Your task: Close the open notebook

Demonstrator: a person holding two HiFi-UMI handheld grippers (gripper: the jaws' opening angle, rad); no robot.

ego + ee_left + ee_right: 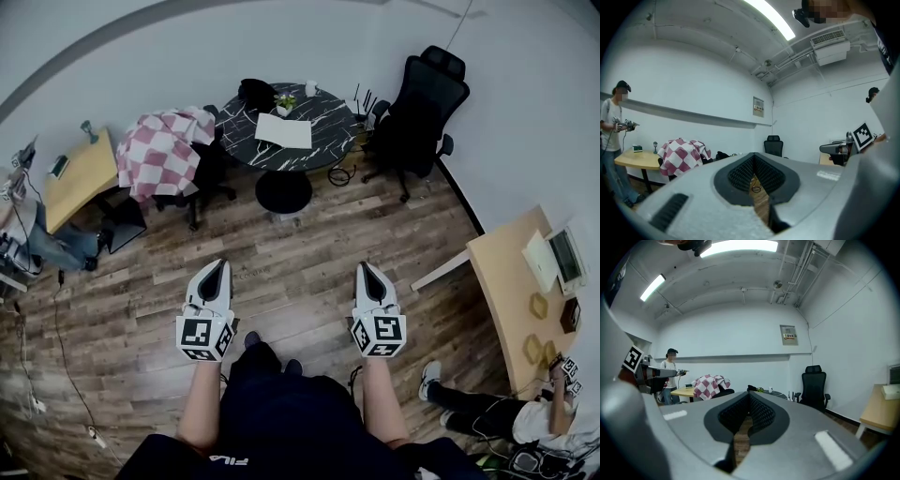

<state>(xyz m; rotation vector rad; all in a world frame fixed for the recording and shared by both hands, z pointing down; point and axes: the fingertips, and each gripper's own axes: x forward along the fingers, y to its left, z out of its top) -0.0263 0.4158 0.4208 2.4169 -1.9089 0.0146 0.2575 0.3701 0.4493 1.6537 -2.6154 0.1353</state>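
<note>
The open white paper notebook (284, 131) lies flat in the middle of the round black marble worktop (330, 142). Far from that worktop, over the brown wood floor (300, 248), the left grey tool (219, 267) and the right grey tool (367, 270) are both clenched tight, holding nothing.

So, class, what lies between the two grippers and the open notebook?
Only bare wooden floor, then the near rim of the round table; the head view shows it.

The round black table (330, 142) (white-veined) carries the open notebook (284, 131).
</note>
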